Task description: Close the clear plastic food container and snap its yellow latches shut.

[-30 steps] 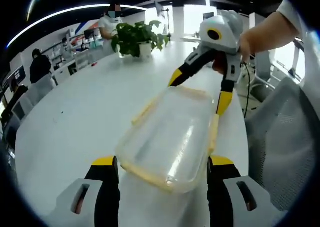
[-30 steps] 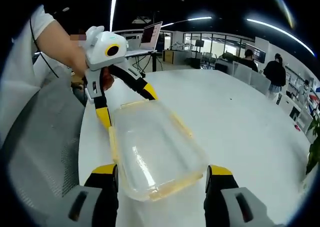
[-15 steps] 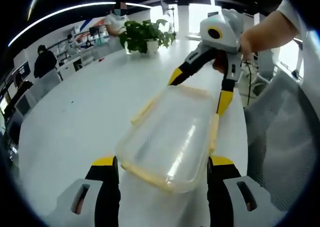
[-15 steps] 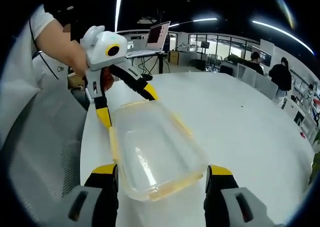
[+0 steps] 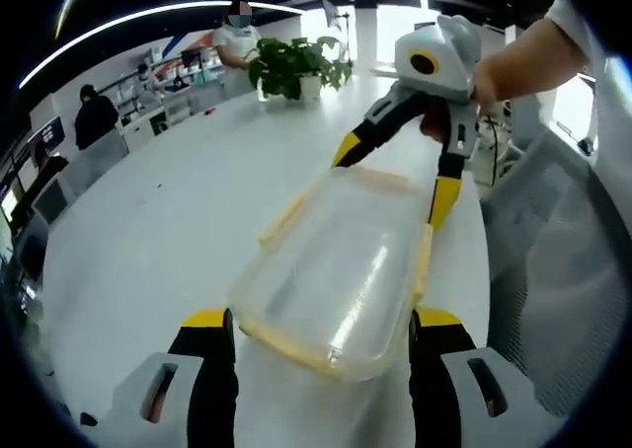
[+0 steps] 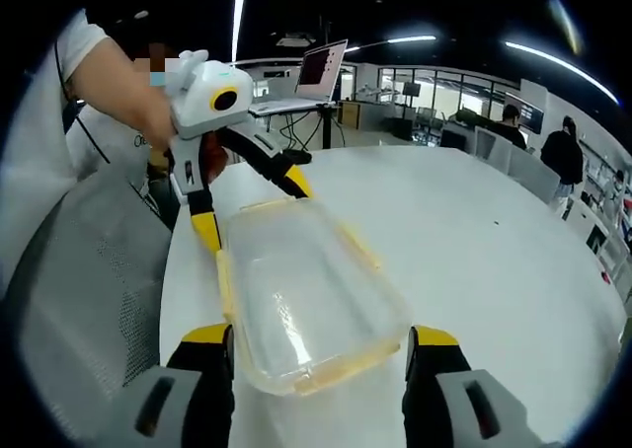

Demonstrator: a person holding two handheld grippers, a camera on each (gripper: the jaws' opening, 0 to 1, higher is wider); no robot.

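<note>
A clear plastic food container [image 5: 331, 270] with its lid on lies on a large white tabletop [image 5: 168, 221], close to the edge where a grey mesh chair [image 5: 558, 261] stands. Pale yellow latches [image 5: 423, 261] run along its sides and ends.

In the left gripper view, the left gripper [image 5: 321, 335] has its black, yellow-tipped fingers [image 5: 209, 344] spread wide, one on each side of the near end of the container; whether they touch it cannot be told. At the far end, the right gripper [image 5: 395, 177], white-bodied and held by a person's hand [image 5: 489, 83], reaches down with its own fingers splayed, one at the far corner and one along the side of the container. A potted green plant [image 5: 296, 68] stands far back on the tabletop, and people stand by desks beyond it.

In the right gripper view, the same container [image 6: 301, 300] lies lengthwise between the right gripper's [image 6: 316, 339] parted fingers [image 6: 427, 349], which bracket its near end. The left gripper [image 6: 247, 206] straddles the far end, fingers apart, gripped by a hand [image 6: 158, 122] from a short white sleeve. A laptop [image 6: 321, 68] sits on a desk behind.
</note>
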